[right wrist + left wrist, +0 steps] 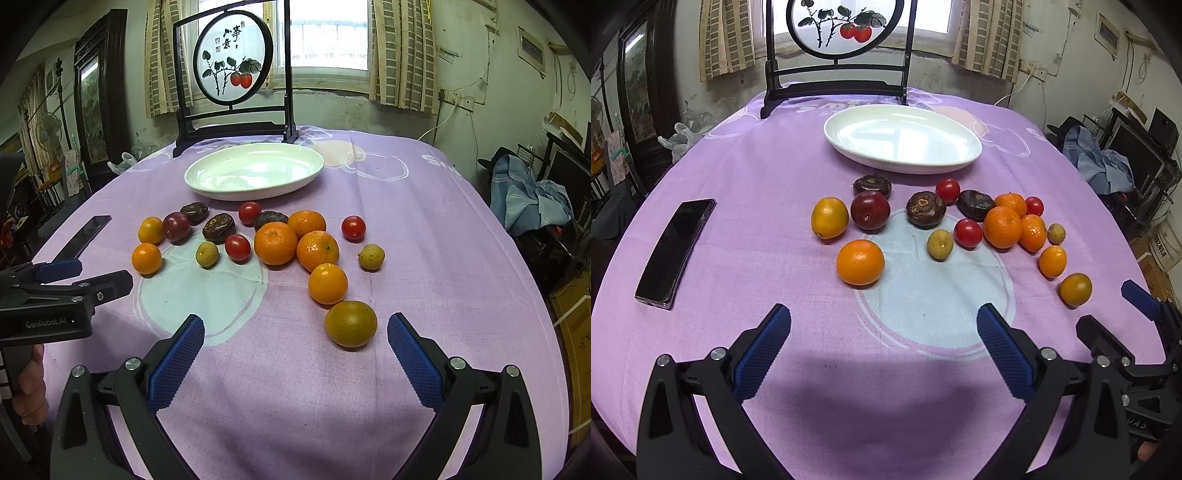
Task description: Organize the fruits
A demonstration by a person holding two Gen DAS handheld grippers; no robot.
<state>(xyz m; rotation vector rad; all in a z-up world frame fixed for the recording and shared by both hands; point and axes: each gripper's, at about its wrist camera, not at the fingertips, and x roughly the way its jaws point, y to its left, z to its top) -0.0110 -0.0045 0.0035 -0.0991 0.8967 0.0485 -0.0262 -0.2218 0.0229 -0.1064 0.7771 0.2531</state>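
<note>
Several fruits lie loose on the purple tablecloth: oranges [860, 262] [275, 243], cherry tomatoes [967, 233] [237, 247], a dark plum [870, 210] [176, 226], dark brown wrinkled fruits [926, 209] [219, 228] and small yellow-green fruits [939, 244] [350, 324]. An empty white oval plate [871, 155] [207, 184] stands behind them. My left gripper [882, 349] is open and empty, in front of the fruits. My right gripper [295, 350] is open and empty, just short of the nearest yellow-green fruit.
A black phone [676, 247] [83, 236] lies at the table's left. A dark framed round screen [846, 29] [232, 59] stands behind the plate. The right gripper shows in the left wrist view [1137, 332], the left one in the right wrist view [59, 291].
</note>
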